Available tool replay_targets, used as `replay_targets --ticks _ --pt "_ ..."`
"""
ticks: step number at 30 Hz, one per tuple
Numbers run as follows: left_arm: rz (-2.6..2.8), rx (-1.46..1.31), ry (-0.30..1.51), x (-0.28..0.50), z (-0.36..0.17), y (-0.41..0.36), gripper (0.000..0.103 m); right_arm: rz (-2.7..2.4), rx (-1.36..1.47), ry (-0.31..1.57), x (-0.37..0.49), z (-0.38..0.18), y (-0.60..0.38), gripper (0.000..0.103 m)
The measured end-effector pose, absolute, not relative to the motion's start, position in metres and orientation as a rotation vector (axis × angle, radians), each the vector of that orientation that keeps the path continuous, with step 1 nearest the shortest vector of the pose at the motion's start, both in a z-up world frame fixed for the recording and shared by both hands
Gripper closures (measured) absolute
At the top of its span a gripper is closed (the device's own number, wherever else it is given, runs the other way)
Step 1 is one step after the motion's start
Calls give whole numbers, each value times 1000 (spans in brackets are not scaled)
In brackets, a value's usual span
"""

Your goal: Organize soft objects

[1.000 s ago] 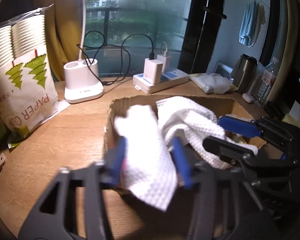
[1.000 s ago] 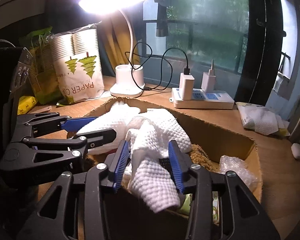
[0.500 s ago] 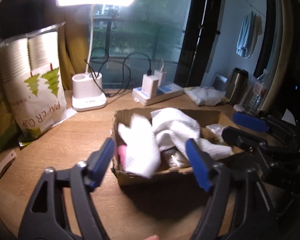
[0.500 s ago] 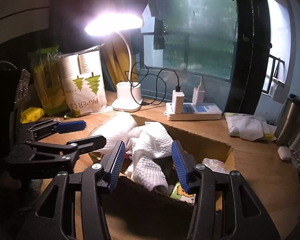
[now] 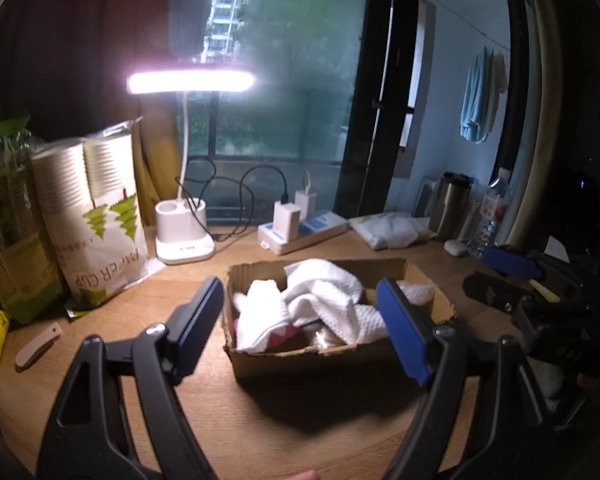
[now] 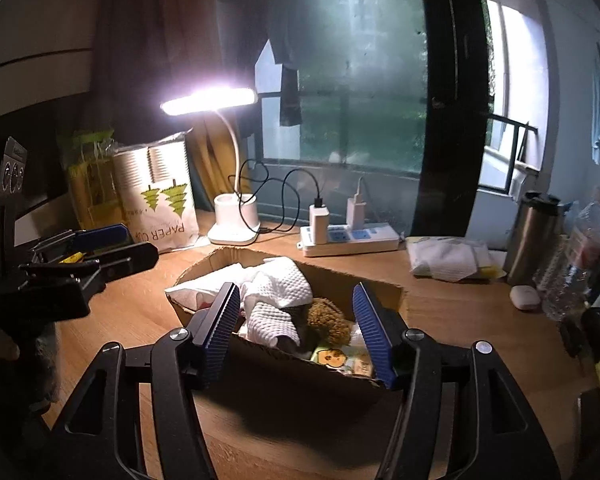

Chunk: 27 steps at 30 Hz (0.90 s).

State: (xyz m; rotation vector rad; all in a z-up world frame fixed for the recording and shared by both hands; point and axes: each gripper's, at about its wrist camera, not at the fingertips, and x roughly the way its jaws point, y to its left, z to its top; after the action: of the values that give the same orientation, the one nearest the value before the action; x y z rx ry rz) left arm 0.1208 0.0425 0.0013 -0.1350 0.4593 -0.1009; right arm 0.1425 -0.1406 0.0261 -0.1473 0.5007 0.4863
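Observation:
A cardboard box [image 5: 332, 358] stands on the wooden desk, and it shows in the right wrist view [image 6: 380, 284] too. White waffle cloths [image 5: 324, 300] lie piled inside it, with a brown fuzzy object [image 6: 328, 320] and a pink item [image 5: 282, 338] beside them. My left gripper [image 5: 300, 324] is open and empty, raised in front of the box. My right gripper [image 6: 296, 328] is open and empty, also above and in front of the box. The right gripper shows at the right of the left wrist view [image 5: 504, 276].
A lit desk lamp [image 5: 184, 236], a bag of paper cups [image 5: 96, 224] and a power strip with chargers [image 5: 300, 232] stand behind the box. A packet of cloths [image 6: 448, 260], a steel tumbler [image 6: 532, 232], a water bottle [image 6: 572, 256] and a white earbud case [image 6: 525, 297] are at the right.
Both grippers have opened, let go of the white cloths into the box, and pulled back and up away from it.

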Motion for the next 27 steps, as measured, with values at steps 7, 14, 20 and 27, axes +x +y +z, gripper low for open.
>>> replay_targets --ticks 7,14,20,27 --pt "-95 -136 436 112 14 39 23 447 -124 448 125 44 -157 32" --pt "-63 -130 391 99 32 39 2 378 -141 392 112 59 -170 23" --pt "-17 -110 371 92 43 38 1 334 -141 373 109 67 -181 20" --pt "18 -106 379 92 44 41 1 308 -131 368 109 69 -190 20"
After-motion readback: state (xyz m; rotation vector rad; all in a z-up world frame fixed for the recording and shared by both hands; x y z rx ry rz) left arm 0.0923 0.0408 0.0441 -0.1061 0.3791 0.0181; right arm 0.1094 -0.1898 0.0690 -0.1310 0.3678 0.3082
